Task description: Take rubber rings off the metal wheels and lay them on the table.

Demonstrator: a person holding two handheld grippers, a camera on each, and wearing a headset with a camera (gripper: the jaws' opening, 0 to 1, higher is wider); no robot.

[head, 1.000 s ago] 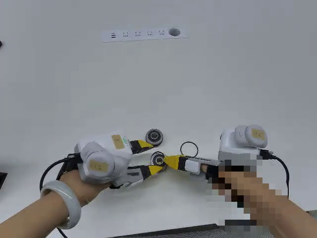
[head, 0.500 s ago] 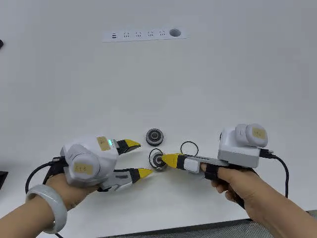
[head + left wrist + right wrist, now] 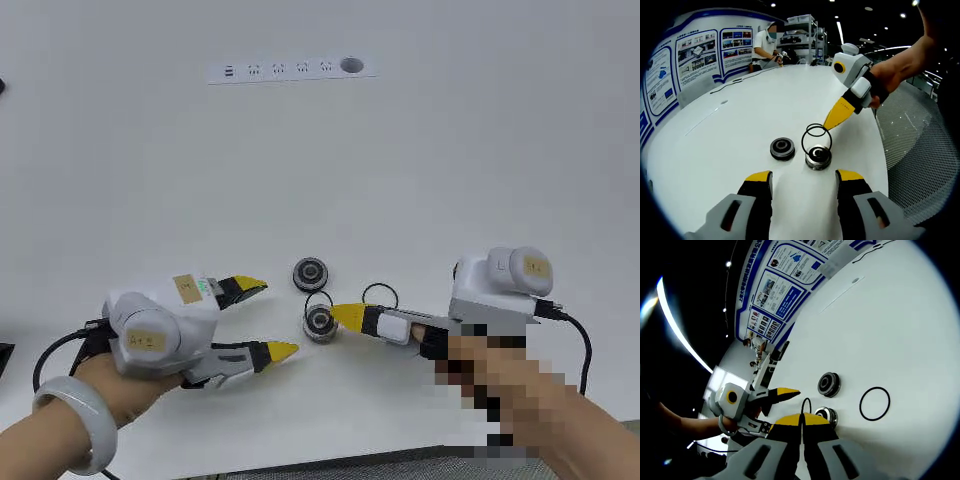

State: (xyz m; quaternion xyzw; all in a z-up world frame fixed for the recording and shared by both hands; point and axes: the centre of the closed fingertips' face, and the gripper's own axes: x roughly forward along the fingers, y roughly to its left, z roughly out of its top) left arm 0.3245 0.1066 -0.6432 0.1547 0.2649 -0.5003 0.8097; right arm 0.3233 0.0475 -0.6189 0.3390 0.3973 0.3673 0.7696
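The big white counter [image 3: 450,180] holds everything. The left hand-held gripper [image 3: 276,317] is wide open, just left of the near wheel [image 3: 320,323]. The right hand-held gripper [image 3: 338,315] is pinched tight on a rubber ring [image 3: 812,125], half off that wheel. Another wheel [image 3: 311,273] sits farther back. A loose ring [image 3: 380,285] lies to the right.

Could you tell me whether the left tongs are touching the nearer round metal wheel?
Apart. In the left gripper view, bare white table lies between the open left tongs and the nearer round metal wheel.
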